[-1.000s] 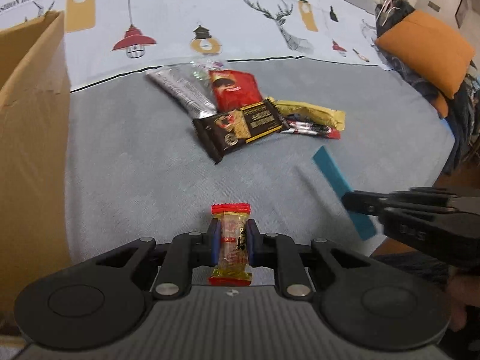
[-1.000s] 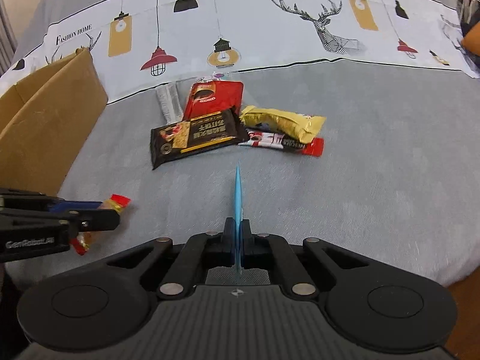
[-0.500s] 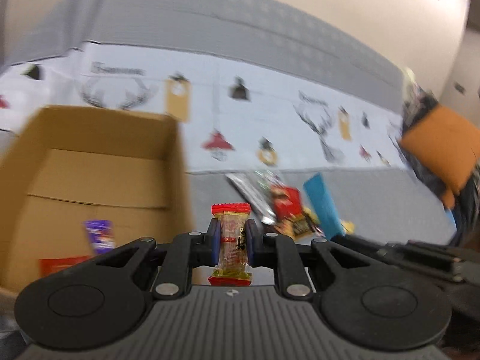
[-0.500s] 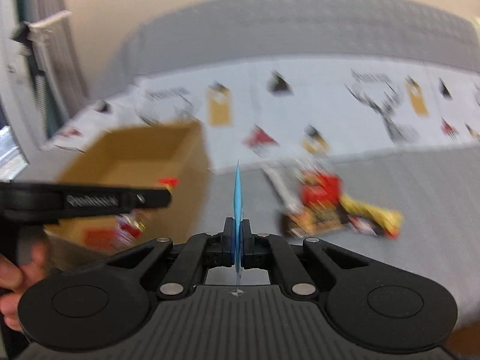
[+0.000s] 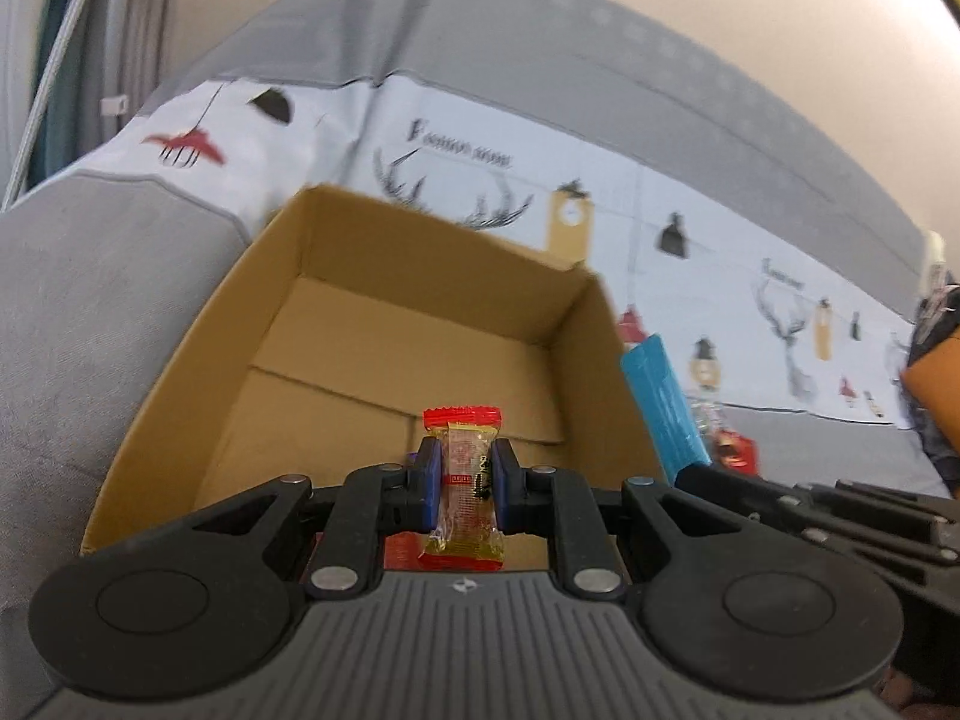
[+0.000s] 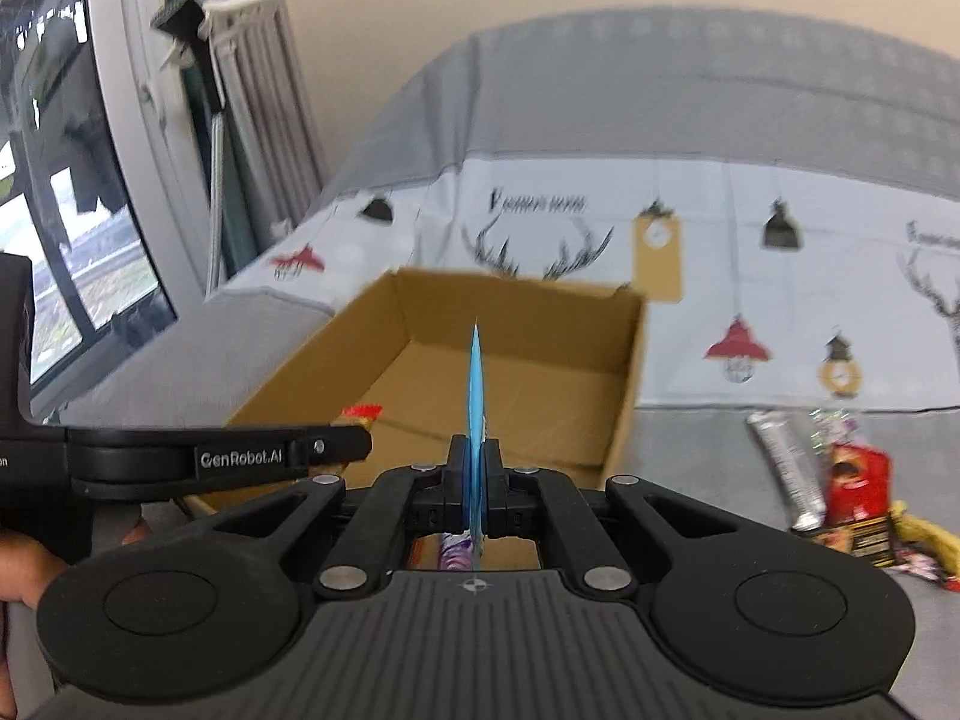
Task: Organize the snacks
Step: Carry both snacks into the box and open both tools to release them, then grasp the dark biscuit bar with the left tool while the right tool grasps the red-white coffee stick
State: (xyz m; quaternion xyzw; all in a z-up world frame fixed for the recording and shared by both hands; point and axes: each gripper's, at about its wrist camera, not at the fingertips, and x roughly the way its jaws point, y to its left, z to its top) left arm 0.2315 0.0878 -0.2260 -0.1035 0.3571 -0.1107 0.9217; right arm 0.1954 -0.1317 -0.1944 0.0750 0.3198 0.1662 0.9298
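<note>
From the left wrist view, the left tongs (image 5: 462, 483) are clenched on a small candy (image 5: 465, 492) in a clear crinkled wrapper with red crimped ends, held upright over the near edge of an open cardboard box (image 5: 336, 324). Only this view looks down onto the box floor: plain brown flaps, smooth and matte, with wide bare room toward the far wall. A red packet (image 5: 403, 547) shows below the fingers (mostly hidden). At the right, just past the box's right wall, a flat blue packet (image 5: 660, 414) shows its broad face, gripped by the right tongs (image 5: 690, 471).

From the right wrist view, that blue packet (image 6: 476, 414) appears edge-on as a thin blade, pinched upright by the right tongs (image 6: 476, 480), which hover at the box's (image 6: 624, 372) near right corner. A purple wrapper (image 6: 453, 549) peeks out beneath them. The left tongs (image 6: 354, 441) reach in from the left over the box rim with the candy (image 6: 360, 413) at their tip. Only here do the remaining snacks (image 6: 840, 492) show, a glossy pile of silver, red and yellow wrappers on the grey bed (image 6: 708, 456), well right of the box.
</note>
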